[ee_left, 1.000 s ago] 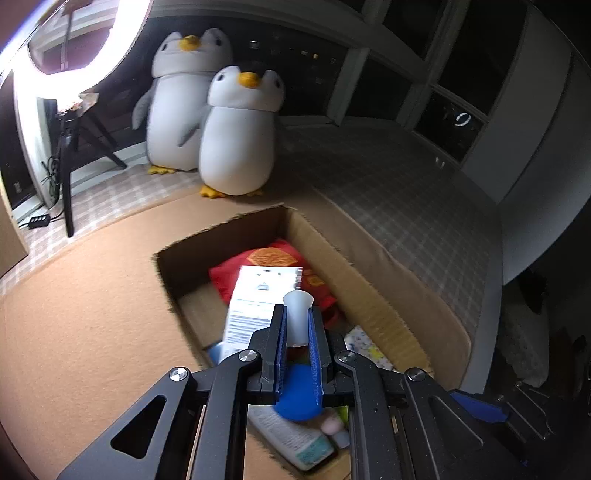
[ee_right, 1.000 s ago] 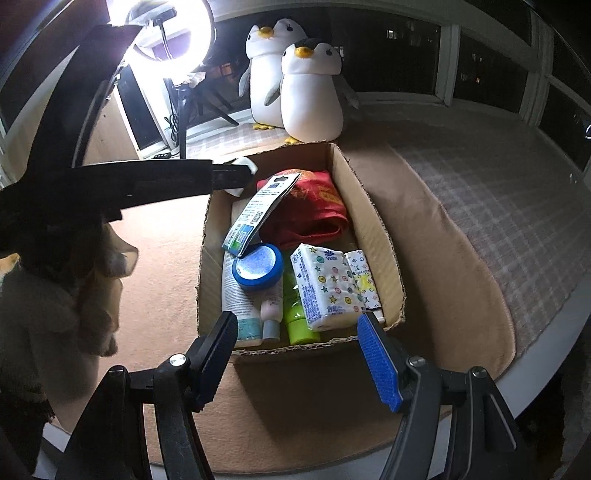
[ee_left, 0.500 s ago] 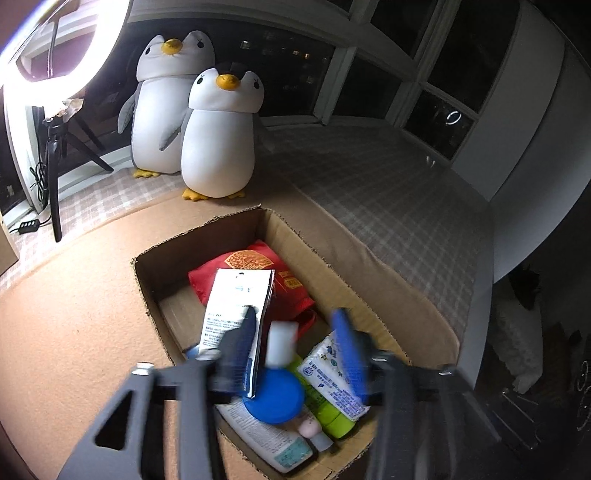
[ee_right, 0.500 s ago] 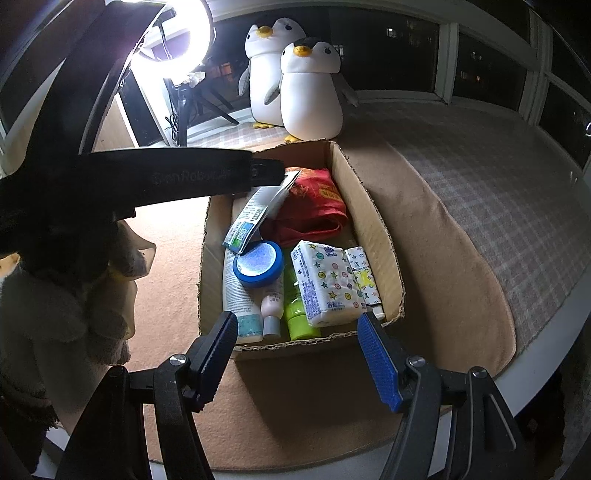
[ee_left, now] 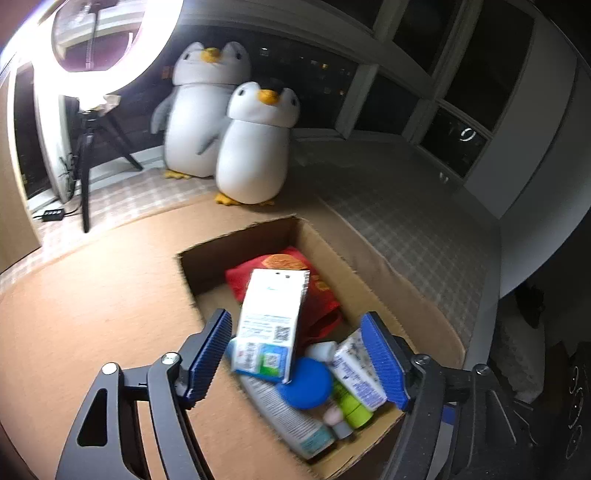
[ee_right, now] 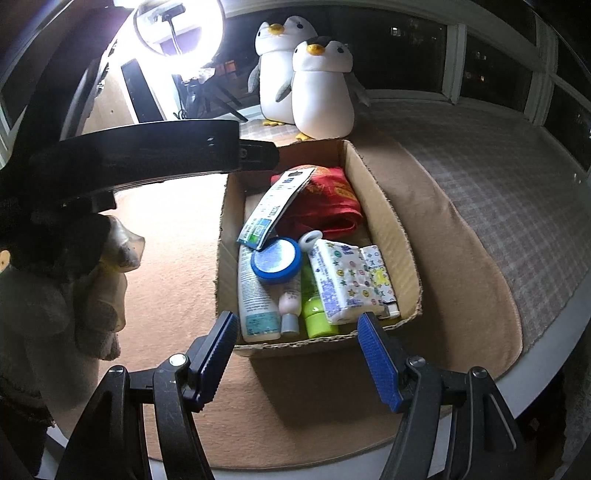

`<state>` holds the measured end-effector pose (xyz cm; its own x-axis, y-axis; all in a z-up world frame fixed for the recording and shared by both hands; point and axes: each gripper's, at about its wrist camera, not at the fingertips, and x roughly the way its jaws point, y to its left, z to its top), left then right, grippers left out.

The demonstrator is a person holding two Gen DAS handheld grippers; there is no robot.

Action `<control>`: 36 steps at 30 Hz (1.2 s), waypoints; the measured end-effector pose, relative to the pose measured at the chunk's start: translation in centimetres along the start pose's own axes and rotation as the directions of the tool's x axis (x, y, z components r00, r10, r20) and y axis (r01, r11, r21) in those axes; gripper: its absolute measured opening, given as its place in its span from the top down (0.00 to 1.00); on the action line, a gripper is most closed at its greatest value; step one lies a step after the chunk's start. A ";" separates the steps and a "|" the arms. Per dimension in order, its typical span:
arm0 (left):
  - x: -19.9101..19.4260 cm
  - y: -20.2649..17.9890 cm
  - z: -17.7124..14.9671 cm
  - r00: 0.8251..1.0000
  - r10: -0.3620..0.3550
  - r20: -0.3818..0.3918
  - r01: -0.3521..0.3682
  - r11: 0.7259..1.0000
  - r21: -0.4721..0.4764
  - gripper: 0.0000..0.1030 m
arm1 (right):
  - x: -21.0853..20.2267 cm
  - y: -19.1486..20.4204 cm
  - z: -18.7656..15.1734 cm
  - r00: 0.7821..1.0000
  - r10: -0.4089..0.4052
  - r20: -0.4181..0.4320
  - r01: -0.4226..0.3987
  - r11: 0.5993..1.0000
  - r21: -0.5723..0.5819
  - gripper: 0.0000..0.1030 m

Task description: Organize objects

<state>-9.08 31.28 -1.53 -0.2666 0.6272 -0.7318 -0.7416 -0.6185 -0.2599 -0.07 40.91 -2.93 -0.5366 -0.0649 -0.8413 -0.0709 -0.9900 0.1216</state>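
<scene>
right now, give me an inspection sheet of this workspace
surface: tan mat over a checked cover.
job's things: cardboard box holds a red pouch, white packet, blue-lidded jar, tissue pack, tube, green bottle.
clutter: two plush penguins.
grippers: left tongs opening above the box, nothing gripped; right tongs open, empty.
cables: cord by the tripod.
surroundings: ring light, dark windows.

A home is shown, seemingly a bay-window nook at night. Dark window panes (ee_left: pixel 417 85) are seen around a checked cushion (ee_right: pixel 498 192), on which two plush penguins (ee_left: pixel 255 147) are set. A ring light (ee_left: pixel 110 48) is mounted on a tripod (ee_left: pixel 86 155).
</scene>
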 end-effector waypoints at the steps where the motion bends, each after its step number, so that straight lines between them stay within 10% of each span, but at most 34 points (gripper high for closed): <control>1: -0.3 0.3 -0.1 1.000 0.006 0.002 -0.006 1.000 -0.003 0.23 | 0.0 0.3 0.0 1.000 0.001 0.000 -0.001 1.000 -0.003 0.38; 19: -11.1 9.7 -5.4 0.973 0.228 0.047 -0.219 0.964 -0.149 0.09 | 0.1 8.0 0.6 0.998 0.058 0.016 -0.056 0.994 -0.094 0.30; 36: -18.0 17.7 -15.2 0.931 0.359 -0.064 -0.361 0.882 -0.304 0.09 | 0.3 16.4 1.2 0.995 0.084 0.061 -0.069 0.976 -0.207 0.23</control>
<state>-8.02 1.82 -2.56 -0.4750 0.3313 -0.8152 -0.3704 -0.9156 -0.1563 -2.43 24.80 -0.54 -0.5905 -0.1397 -0.7948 0.1420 -0.9875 0.0681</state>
